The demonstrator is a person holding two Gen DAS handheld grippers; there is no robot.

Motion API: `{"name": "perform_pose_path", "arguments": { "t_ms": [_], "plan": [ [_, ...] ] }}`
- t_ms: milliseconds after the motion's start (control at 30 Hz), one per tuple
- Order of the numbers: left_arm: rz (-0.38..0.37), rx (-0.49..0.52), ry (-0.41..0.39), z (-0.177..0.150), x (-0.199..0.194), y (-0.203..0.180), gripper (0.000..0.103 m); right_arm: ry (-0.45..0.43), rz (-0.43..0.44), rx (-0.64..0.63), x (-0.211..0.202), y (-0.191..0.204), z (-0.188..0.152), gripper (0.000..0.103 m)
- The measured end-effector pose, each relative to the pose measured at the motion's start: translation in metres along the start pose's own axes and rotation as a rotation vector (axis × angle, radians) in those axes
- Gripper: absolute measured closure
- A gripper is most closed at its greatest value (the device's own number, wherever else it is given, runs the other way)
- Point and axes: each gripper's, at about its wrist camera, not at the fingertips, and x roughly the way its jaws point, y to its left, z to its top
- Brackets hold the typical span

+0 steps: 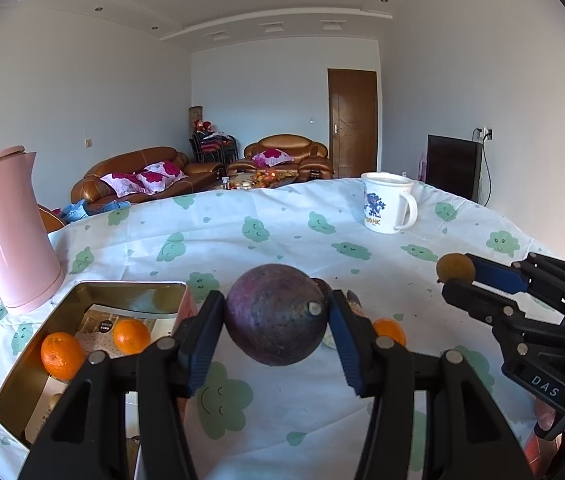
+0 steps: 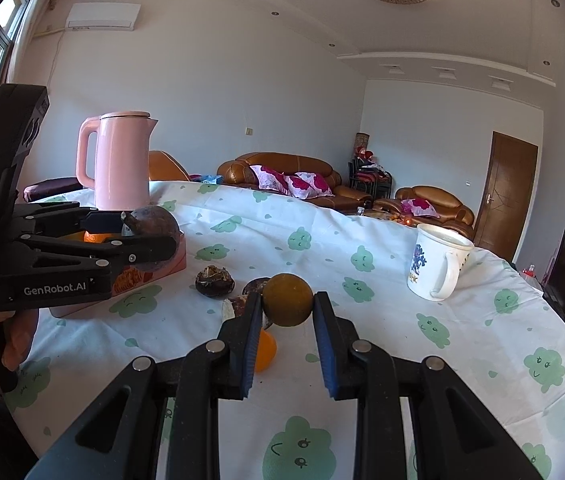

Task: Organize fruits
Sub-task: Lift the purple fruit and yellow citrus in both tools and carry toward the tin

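Both grippers loaded, both held above the table (image 1: 282, 216) with its white cloth printed in green clouds. Left gripper (image 1: 276, 316) pinching a large dark purple fruit (image 1: 276, 314) across its middle, pads pressed on both flanks, fruit lifted clear of the cloth. Right gripper (image 2: 287, 300) pinching a small brown-yellow fruit (image 2: 287, 300) at the very tips of its fingers, also lifted clear.

Judged step: carrying each fruit to the gold tin (image 1: 130, 292) near the table's left edge and setting it inside.

For a clean placement:
- Purple fruit first; sits closest to the tin, just right of its rim. Swing left over the rim, lower until the fruit meets the floor of the tin, then part the fingers. No dropping from height: round, likely to roll and knock the two oranges (image 1: 94, 344) already inside.
- Aim for the bare patch toward the tin's far end, away from the oranges at the near left side.
- Small fruit gripped only at the tips, so likely to slip; keep the pinch steady, avoid quick wrist rolls.
- Bring the right hand over only once the left has cleared, to avoid gripper clash above the tin.

Left on the cloth toward the middle of the table, beyond the grippers: a loose orange (image 2: 264, 350), a dark fruit with a dried crown (image 2: 215, 280), and small pieces beside them. Pink kettle (image 1: 6, 228) standing just behind the tin near the left edge; keep elbows off it. White mug (image 1: 388, 202) near the far right edge, well clear.
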Motion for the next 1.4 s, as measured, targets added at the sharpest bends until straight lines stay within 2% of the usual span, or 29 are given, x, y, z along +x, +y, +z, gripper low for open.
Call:
{"name": "perform_pose_path", "arguments": {
  "t_ms": [1400],
  "plan": [
    [0.042,0.037,-0.13,0.005,-0.03,-0.005,0.048,-0.138,-0.02,0.008,-0.024,0.001,0.005,0.075]
  ]
}}
